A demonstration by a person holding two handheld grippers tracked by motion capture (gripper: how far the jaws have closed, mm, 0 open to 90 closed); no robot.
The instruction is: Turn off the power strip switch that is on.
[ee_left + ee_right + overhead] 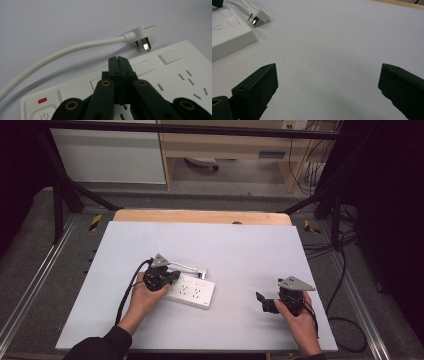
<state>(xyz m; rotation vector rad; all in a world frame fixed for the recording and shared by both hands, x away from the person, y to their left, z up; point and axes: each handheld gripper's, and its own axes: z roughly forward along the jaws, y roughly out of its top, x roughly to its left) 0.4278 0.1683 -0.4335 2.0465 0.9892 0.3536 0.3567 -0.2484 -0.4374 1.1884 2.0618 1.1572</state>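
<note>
A white power strip (192, 291) lies left of the table's middle, with a red switch light (42, 100) at one end. Its white cable (62, 52) curves round to a white plug (143, 35), which lies loose on the table beside the strip. My left gripper (172, 276) hovers over the strip's left end; in the left gripper view its jaws (118, 62) are pressed together with nothing between them. My right gripper (260, 299) rests at the right of the table, jaws wide apart and empty. The strip (227, 30) and plug (259, 16) show in the right gripper view's top left.
The white table top (225, 250) has a wooden edge (200, 216) at the back. Black frame bars and loose cables (340, 270) stand off the table's right side. Shelving stands behind the table.
</note>
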